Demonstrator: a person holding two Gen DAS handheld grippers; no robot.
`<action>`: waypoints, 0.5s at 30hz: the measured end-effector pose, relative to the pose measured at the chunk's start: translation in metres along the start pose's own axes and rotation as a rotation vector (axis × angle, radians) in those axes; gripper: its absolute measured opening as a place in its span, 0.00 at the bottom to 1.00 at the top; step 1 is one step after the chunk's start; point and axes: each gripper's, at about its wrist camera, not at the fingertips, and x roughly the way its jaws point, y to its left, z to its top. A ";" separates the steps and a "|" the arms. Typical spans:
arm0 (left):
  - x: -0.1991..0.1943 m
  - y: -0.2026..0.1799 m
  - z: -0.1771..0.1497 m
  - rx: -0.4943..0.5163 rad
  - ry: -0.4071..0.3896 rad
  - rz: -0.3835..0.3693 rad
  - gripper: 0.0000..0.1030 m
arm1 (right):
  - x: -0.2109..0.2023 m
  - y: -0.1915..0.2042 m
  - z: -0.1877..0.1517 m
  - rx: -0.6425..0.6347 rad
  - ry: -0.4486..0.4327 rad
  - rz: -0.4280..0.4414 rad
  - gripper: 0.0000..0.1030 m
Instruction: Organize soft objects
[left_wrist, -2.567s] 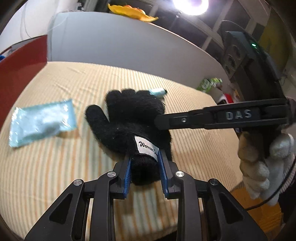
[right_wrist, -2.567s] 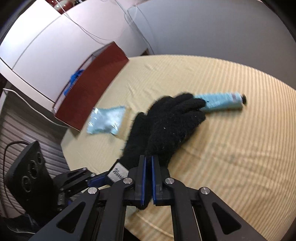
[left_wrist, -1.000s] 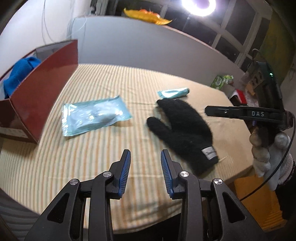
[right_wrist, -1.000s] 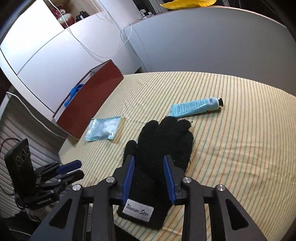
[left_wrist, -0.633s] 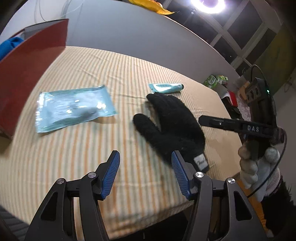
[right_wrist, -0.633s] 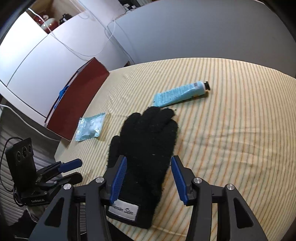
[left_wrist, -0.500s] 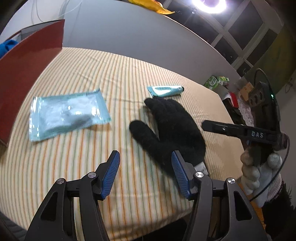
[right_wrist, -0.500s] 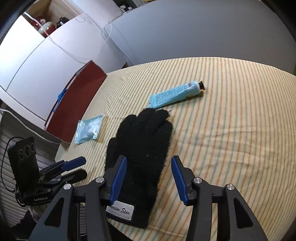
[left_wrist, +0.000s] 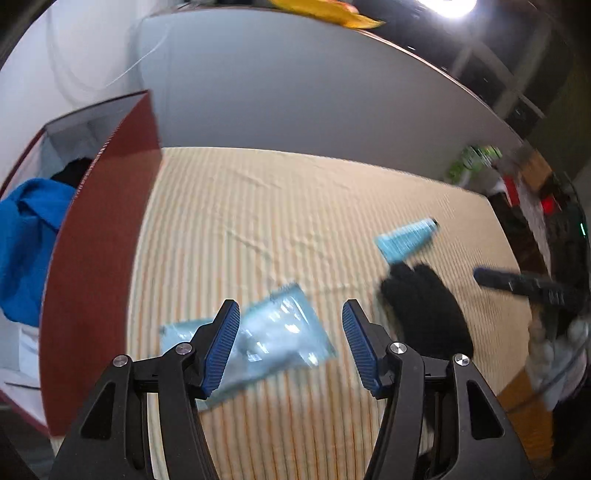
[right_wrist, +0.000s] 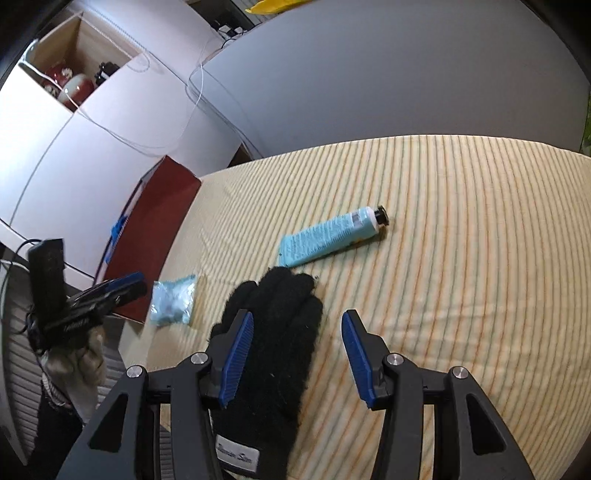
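The black glove (right_wrist: 275, 343) lies flat on the striped tablecloth (right_wrist: 461, 229) near the front edge of the table, fingers pointing away, its white cuff label partly hidden behind the right gripper's frame. The right gripper (right_wrist: 297, 356) hangs above the glove with its jaws apart and nothing pressed between them; its left blue pad overlaps the glove's edge in the picture, but whether it touches cannot be told. Its jaws have just been opening.

Just beyond the glove's fingertips lies a light blue tube (right_wrist: 330, 236) with a dark cap, close to the glove but apart from it. To the glove's left rests a clear blue plastic packet (left_wrist: 273, 336), blurred in the left wrist view, its lower part hidden behind the left gripper's (left_wrist: 290, 345) pads. This gripper too stands well open and empty, above the packet, having just been opening.

At the table's left edge stands a dark red box (left_wrist: 99, 258), cut off by the frame, with blue cloth (left_wrist: 26, 240) and something dark inside that is hard to make out. A gloved hand (right_wrist: 79, 363) holds the left gripper.
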 end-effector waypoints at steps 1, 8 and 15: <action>0.004 0.004 0.005 -0.014 0.006 0.011 0.56 | 0.001 0.001 0.001 -0.003 0.000 0.003 0.45; 0.041 0.015 0.016 -0.070 0.109 0.022 0.56 | 0.004 0.011 0.003 -0.035 0.008 -0.001 0.45; 0.058 0.030 0.018 -0.113 0.165 0.031 0.56 | 0.005 0.013 0.002 -0.042 0.013 0.007 0.45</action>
